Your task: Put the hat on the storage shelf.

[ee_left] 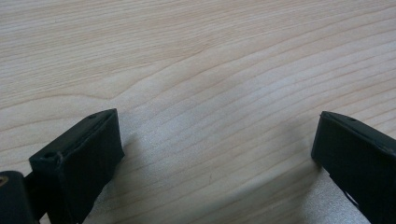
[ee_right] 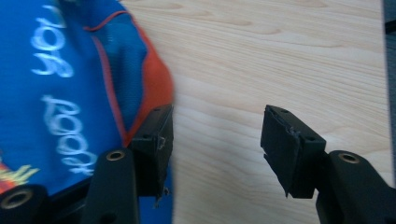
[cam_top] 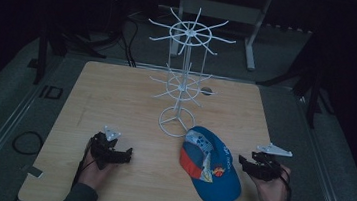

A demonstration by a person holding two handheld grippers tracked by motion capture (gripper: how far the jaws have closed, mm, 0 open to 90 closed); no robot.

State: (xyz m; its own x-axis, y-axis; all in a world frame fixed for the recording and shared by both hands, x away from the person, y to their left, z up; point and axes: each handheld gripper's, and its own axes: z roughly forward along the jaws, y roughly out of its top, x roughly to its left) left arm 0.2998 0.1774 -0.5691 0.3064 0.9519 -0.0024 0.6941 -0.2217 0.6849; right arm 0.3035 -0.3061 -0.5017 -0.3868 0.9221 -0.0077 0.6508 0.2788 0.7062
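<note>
1. High view: a wooden table (cam_top: 117,89) carries a white wire rack (cam_top: 184,76) with two tiers of radiating prongs, standing toward twelve o'clock on a ring base. A blue cap (cam_top: 212,167) with an orange panel and white lettering lies at about five o'clock from that base, its brim end toward the near edge. The right gripper (cam_top: 243,162) is held just beside the cap, at the cap's three o'clock, its jaws pointing toward it; whether they touch it cannot be told here. The left gripper (cam_top: 125,154) sits well apart from the cap, at its nine o'clock, with bare wood between them. A person's hands and dark sleeves hold both (each gripper has a grey three-cornered plate on top).

2. Left gripper view: the two black jaws stand wide apart over bare wood grain, with nothing between them.

3. Right gripper view: the jaws are spread apart with bare wood in the gap. The cap (ee_right: 70,84) lies at nine o'clock, and one jaw overlaps its orange edge.
</note>
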